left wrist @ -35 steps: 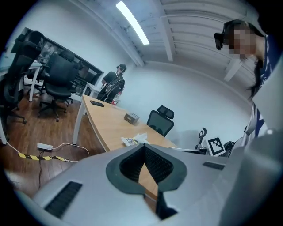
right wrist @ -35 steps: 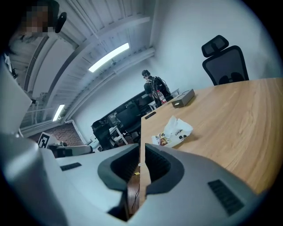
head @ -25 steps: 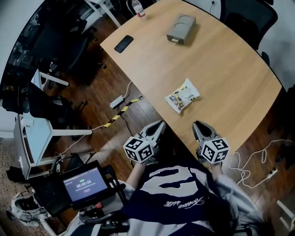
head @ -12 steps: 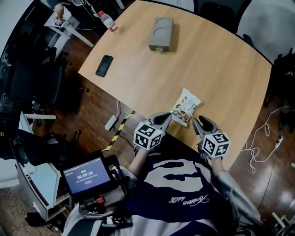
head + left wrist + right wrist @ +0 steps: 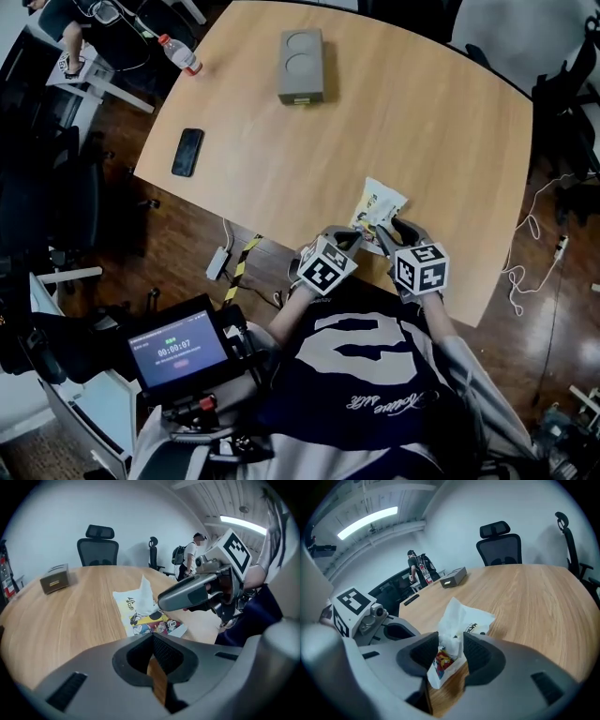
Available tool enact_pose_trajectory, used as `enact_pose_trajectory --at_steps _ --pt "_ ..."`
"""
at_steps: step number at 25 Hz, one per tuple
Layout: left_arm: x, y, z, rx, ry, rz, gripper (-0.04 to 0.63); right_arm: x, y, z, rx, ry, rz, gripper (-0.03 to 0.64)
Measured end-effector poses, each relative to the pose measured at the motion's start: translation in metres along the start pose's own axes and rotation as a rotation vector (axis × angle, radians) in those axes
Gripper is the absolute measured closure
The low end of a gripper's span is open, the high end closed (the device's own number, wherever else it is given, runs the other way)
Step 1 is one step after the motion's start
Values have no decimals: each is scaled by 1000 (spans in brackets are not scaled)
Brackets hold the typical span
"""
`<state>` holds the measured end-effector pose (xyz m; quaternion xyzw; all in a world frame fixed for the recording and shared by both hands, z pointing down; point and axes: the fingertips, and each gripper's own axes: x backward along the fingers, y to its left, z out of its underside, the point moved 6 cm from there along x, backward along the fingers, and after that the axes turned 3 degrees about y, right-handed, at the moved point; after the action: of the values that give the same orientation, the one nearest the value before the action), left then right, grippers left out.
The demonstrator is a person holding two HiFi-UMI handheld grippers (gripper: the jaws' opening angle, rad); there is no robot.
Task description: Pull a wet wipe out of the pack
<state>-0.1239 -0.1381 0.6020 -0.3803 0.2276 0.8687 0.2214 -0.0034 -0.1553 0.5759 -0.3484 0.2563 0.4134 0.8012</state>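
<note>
Wooden surface [image 5: 422,112] holds one pack [image 5: 378,208] at its near edge, wide free room beyond. Left hand-held gripper [image 5: 349,236] is clenched, empty. Right hand-held gripper [image 5: 394,228], jaws just opening, stands released around one wipe [image 5: 452,613].

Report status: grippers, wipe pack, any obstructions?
Right gripper jaws have just been opening, wipe tuft between them, ungripped. Left gripper shut, empty, just short of pack. Pack flat on table, nothing blocking.

Dark navy shirt [image 5: 375,394] with large white lettering, grey sleeves [image 5: 466,367]. Grey left gripper [image 5: 345,238] and right gripper [image 5: 396,231] each bear a black-and-white marker cube [image 5: 326,266].
</note>
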Motion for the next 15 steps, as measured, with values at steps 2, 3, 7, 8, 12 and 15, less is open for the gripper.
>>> enact_pose_trajectory --at_steps 2,3,7,8,12,15 --pt "-5 -4 2 -23 20 13 592 -5 0 6 -15 24 18 463" --pt "-7 -5 3 -28 26 20 592 -7 0 9 -26 31 25 465" --pt "-10 -6 7 11 32 42 592 -4 0 11 -54 7 36 508" --pt "-11 -6 7 30 30 52 592 -3 1 11 -49 0 42 607" --pt "-10 -3 6 70 10 85 592 0 6 10 -25 -7 34 607" --pt "-12 -4 7 78 7 85 592 8 10 8 -56 -21 -13 607"
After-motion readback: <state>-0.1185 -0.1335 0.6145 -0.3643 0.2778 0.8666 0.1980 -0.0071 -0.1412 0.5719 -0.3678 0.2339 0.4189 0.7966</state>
